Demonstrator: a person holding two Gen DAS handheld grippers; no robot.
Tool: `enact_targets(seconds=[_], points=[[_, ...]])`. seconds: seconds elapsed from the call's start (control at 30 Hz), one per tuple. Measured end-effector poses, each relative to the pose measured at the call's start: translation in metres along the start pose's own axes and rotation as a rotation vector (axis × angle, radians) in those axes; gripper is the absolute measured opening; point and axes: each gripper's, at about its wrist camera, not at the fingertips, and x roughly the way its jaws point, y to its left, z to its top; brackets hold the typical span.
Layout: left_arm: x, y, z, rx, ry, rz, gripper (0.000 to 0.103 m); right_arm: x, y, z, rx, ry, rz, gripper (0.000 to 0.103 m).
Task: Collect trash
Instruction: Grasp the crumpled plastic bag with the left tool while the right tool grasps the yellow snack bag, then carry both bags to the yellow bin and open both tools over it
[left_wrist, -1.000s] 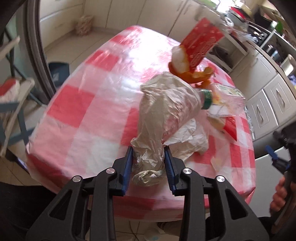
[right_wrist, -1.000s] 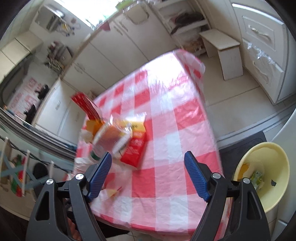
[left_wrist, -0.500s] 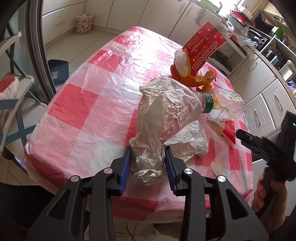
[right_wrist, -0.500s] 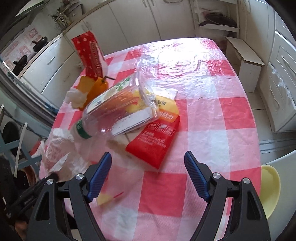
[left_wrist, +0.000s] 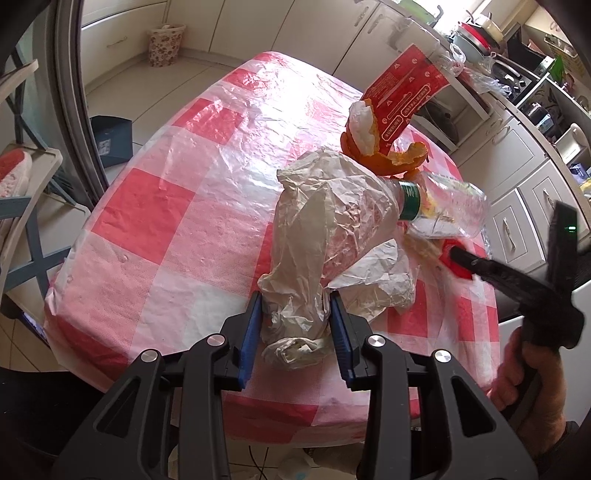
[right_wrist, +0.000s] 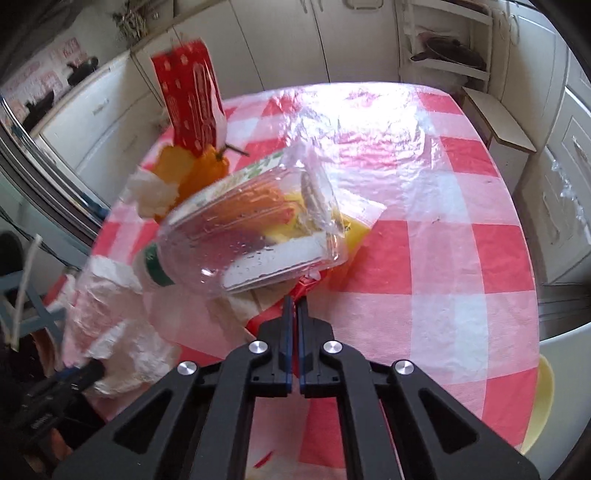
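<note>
The left gripper (left_wrist: 295, 328) clamps the neck of a crumpled plastic bag (left_wrist: 332, 221). The right gripper (right_wrist: 293, 306) has just been closing, its jaws now together on the red wrapper (right_wrist: 303, 288) corner. Beyond lie a clear bottle (right_wrist: 251, 236), orange peel (left_wrist: 399, 158) and red carton (left_wrist: 402, 96) on the checked tablecloth (left_wrist: 184, 177); most trash remains uncollected.

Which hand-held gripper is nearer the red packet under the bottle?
Right. The right hand-held gripper is shut at the red packet's corner; the left hand-held gripper clamps the crumpled bag farther off.
</note>
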Motion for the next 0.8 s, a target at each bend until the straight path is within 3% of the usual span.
enact_targets(seconds=[0.23, 0.67, 0.8], points=[[-0.003, 0.003, -0.003, -0.008, -0.005, 0.008, 0.033, -0.063, -0.008, -0.001, 0.033, -0.164, 0.127, 0.002], [-0.009, -0.001, -0.006, -0.002, -0.032, 0.037, 0.033, -0.106, -0.048, -0.010, 0.102, -0.255, 0.092, 0.002], [-0.019, -0.003, -0.008, 0.003, -0.086, 0.038, 0.033, -0.113, -0.058, -0.015, 0.103, -0.260, 0.074, 0.002]])
